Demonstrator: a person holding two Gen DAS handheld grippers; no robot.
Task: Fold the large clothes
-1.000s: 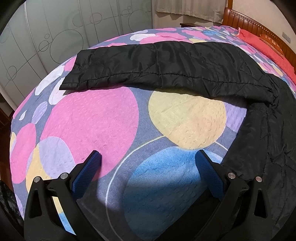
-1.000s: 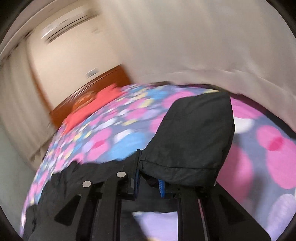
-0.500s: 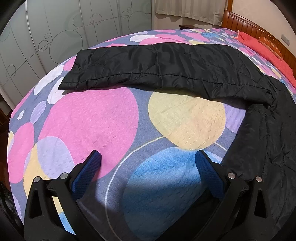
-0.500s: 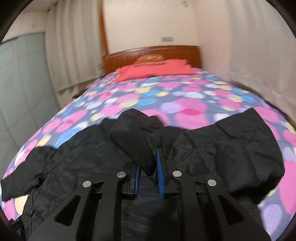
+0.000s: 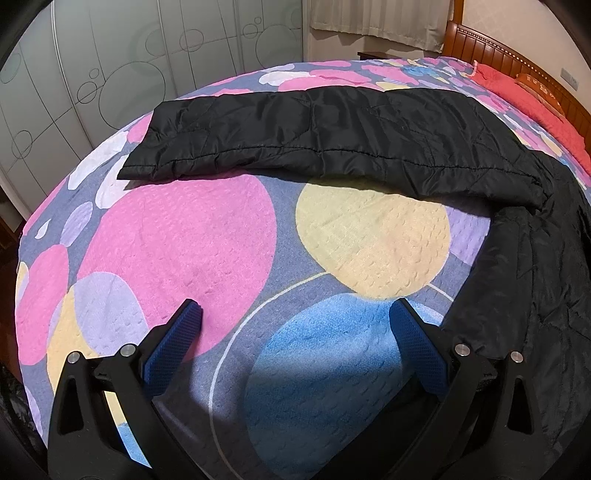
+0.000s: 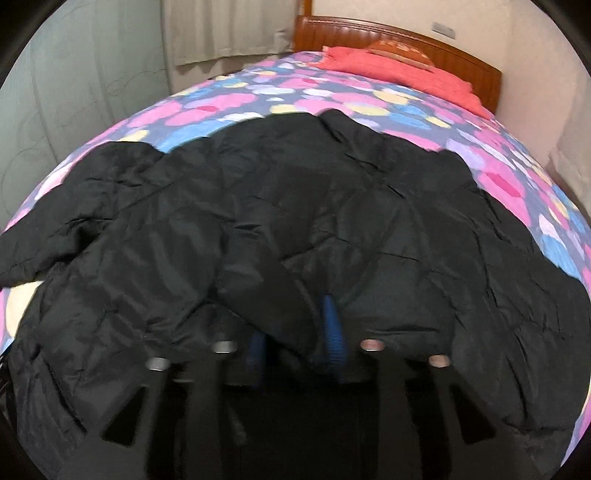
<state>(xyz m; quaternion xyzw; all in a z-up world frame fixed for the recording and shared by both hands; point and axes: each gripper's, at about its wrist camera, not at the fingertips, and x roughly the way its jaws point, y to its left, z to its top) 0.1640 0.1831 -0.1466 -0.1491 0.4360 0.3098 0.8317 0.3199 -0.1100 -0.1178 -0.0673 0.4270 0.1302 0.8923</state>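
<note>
A black quilted jacket (image 6: pixel 332 206) lies spread on the bed. In the right wrist view one sleeve (image 6: pixel 266 280) is folded in over the body. Its cuff end sits between the jaws of my right gripper (image 6: pixel 295 332). Those jaws are opening, the blue pads (image 6: pixel 332 328) stand apart, and the fabric lies loose between them. In the left wrist view the other sleeve (image 5: pixel 314 136) stretches straight out across the bedspread, with the jacket body (image 5: pixel 535 277) at the right edge. My left gripper (image 5: pixel 295 314) hovers open over bare bedspread, nothing between its fingers.
The bedspread (image 5: pixel 184 229) has big pink, yellow and blue circles. A red blanket (image 6: pixel 399 70) and a wooden headboard (image 6: pixel 388 35) are at the far end. Frosted wardrobe doors (image 5: pixel 110 74) and a curtain (image 5: pixel 376 18) stand beyond the bed's left side.
My right gripper swung the sleeve in over the jacket body, sank toward it, and its jaws have parted. The left gripper and the outstretched sleeve have not moved.
</note>
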